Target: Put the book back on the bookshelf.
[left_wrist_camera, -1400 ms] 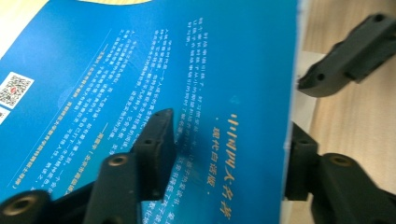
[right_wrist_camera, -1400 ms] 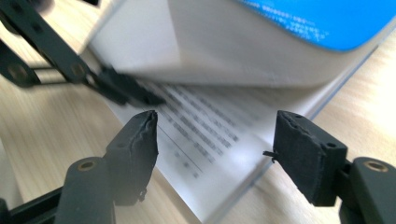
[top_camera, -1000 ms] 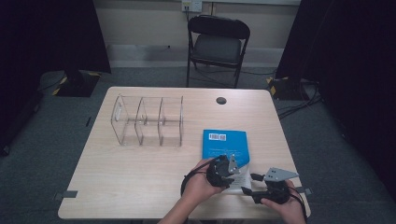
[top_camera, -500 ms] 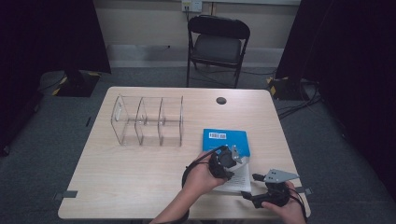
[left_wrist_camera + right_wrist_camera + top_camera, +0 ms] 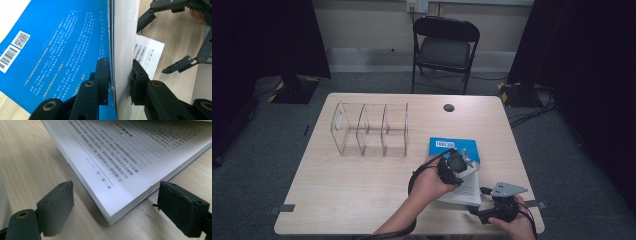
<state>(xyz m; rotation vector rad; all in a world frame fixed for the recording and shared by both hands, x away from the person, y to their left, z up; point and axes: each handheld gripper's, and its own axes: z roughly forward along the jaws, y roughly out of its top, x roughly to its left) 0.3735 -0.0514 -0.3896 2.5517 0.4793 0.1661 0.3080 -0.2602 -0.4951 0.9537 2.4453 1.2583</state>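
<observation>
Carefully, the left gripper (image 5: 117, 75), clamped on the blue paperback's (image 5: 62, 50) cover and top pages, should lift slowly (right gripper (image 5: 125, 202) open, ready) without tearing

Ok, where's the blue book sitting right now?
In the high view the blue book lies open at the table's near right, right of the clear organizer, its cover lifted by the left gripper.

**Book being opened**

Left gripper (image 5: 460, 161) is moving up-table from the near edge, lifting the blue cover (image 5: 57, 50) of the book (image 5: 455, 165); white pages (image 5: 130, 160) are now showing. Right gripper (image 5: 488, 206) is shifting slightly.
</observation>
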